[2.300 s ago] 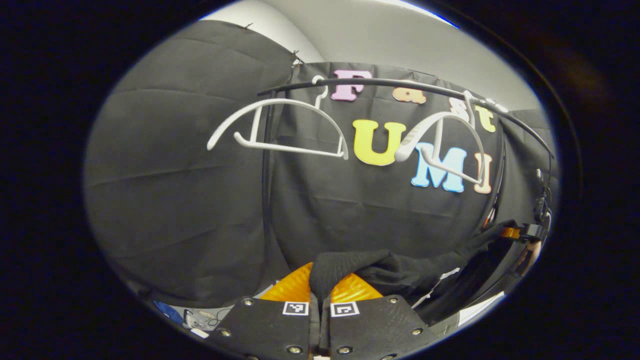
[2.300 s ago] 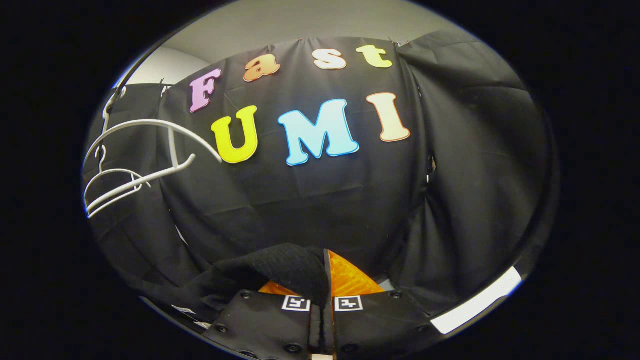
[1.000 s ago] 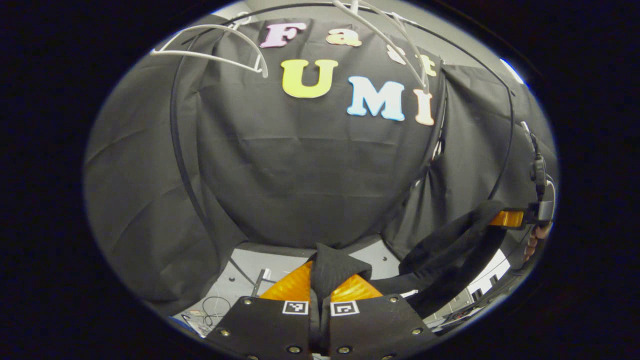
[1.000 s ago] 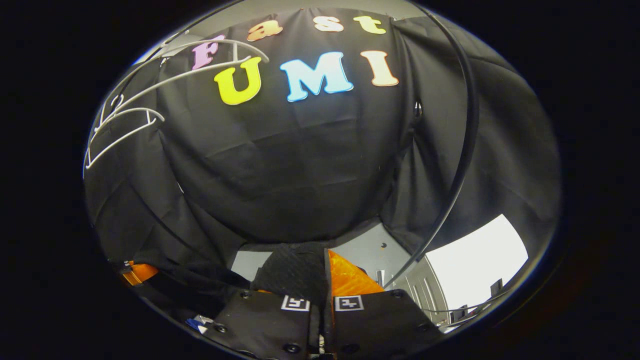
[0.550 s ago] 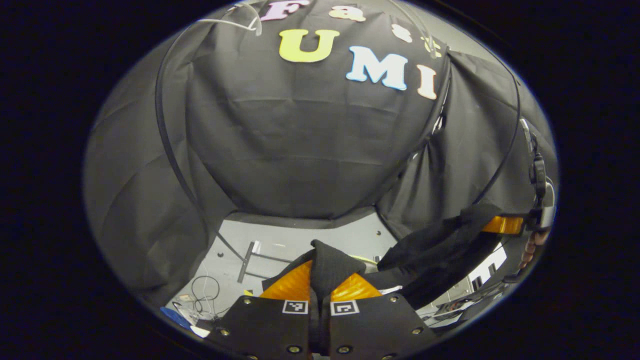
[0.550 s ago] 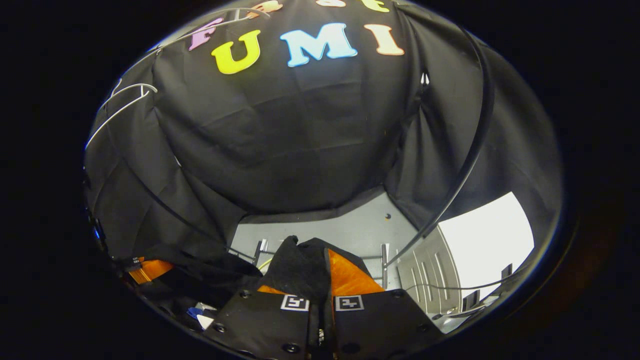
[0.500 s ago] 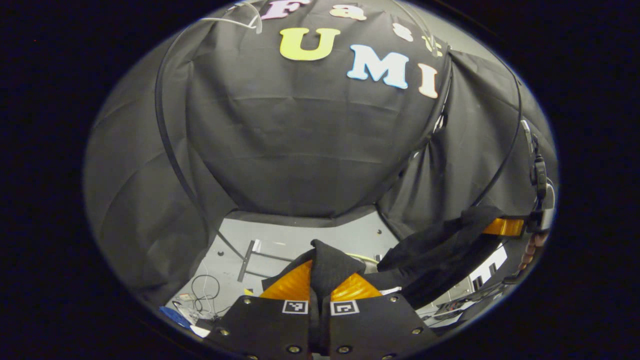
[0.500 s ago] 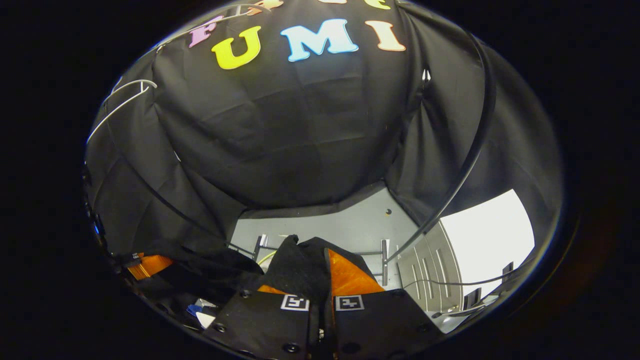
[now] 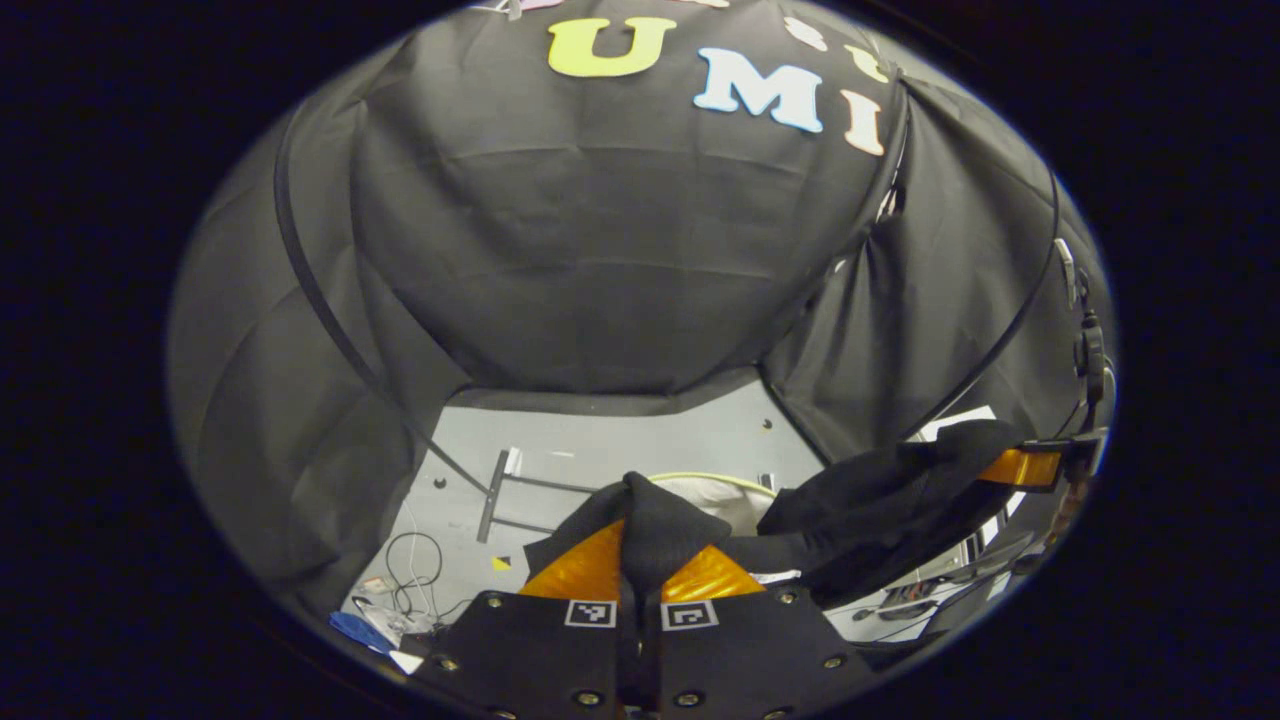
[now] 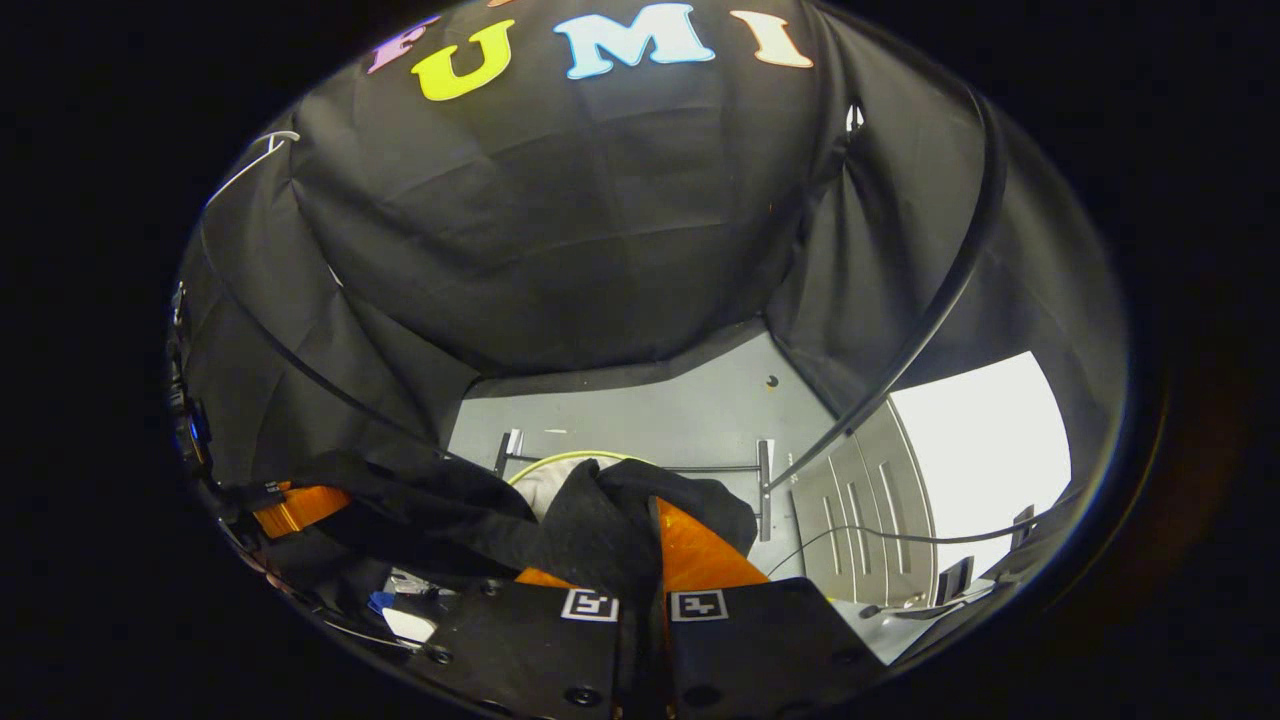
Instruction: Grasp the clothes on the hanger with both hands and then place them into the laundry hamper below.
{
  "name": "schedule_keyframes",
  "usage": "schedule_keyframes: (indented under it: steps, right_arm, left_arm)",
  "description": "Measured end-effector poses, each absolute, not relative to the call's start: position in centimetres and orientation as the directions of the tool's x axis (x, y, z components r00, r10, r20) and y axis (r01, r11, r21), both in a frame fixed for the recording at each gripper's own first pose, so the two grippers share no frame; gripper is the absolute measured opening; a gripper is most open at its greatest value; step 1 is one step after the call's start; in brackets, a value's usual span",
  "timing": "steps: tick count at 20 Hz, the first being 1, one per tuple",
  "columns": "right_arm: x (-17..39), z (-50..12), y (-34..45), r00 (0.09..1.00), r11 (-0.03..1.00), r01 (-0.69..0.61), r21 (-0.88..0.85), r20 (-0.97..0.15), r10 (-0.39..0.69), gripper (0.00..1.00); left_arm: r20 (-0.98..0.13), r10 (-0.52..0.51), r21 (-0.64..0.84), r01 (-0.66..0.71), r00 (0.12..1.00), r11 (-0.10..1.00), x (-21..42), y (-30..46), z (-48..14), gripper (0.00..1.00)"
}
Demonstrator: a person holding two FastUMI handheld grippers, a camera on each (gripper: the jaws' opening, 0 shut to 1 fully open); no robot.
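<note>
A black garment (image 9: 880, 500) hangs stretched between my two grippers. In the left gripper view my left gripper (image 9: 640, 548) is shut on one bunched end of it. The right gripper (image 9: 1025, 467) shows at the far right, holding the other end. In the right gripper view my right gripper (image 10: 640, 540) is shut on a fold of the garment (image 10: 430, 500), and the left gripper (image 10: 295, 508) shows low at the left. Just beyond and below the cloth stands the laundry hamper (image 10: 560, 458), white with a yellow-green rim (image 9: 715, 477). A white hanger (image 10: 255, 160) hangs bare at the upper left.
Black rack poles (image 10: 930, 300) curve down both sides to base bars (image 9: 495, 495) on the grey floor (image 9: 640, 440). Loose cables (image 9: 415, 560) lie at the left. A white panel (image 10: 980, 450) stands at the right.
Both grippers have come down and tilted towards the floor with the garment still held. The hangers have slid up out of the left gripper view, and the hamper has come into sight.
</note>
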State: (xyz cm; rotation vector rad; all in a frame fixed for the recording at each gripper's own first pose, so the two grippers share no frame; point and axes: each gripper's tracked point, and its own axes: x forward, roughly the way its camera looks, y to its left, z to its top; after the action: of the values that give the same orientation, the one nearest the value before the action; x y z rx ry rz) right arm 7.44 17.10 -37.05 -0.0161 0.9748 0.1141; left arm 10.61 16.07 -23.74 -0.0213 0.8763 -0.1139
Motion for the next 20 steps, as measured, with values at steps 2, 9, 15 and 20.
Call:
schedule_keyframes:
  steps: [2, 9, 15, 20]
  right_arm:
    - [7.3, -37.7, 17.3, 0.544, 0.995, -0.095, 0.042, -0.834, 0.088, 0.08]
    - [7.4, -39.0, 17.7, 0.510, 0.994, -0.103, 0.039, -0.856, 0.086, 0.10]
    - [6.8, -39.8, 17.6, 0.475, 0.993, -0.112, 0.036, -0.876, 0.086, 0.07]
    - [6.4, -39.5, 17.6, 0.452, 0.992, -0.109, 0.064, -0.885, 0.107, 0.67]
  left_arm:
    - [-0.780, -0.104, -0.058, 0.095, 0.616, 0.994, 10.6, 16.0, -24.0, 0.01]
    - [-0.814, -0.066, -0.036, 0.062, 0.578, 0.997, 10.8, 16.6, -24.6, 0.01]
    - [-0.838, -0.045, -0.022, 0.049, 0.543, 0.999, 10.2, 16.7, -25.1, 0.01]
    - [-0.862, 0.018, 0.016, -0.008, 0.506, 1.000, 9.2, 17.9, -27.8, 0.69]
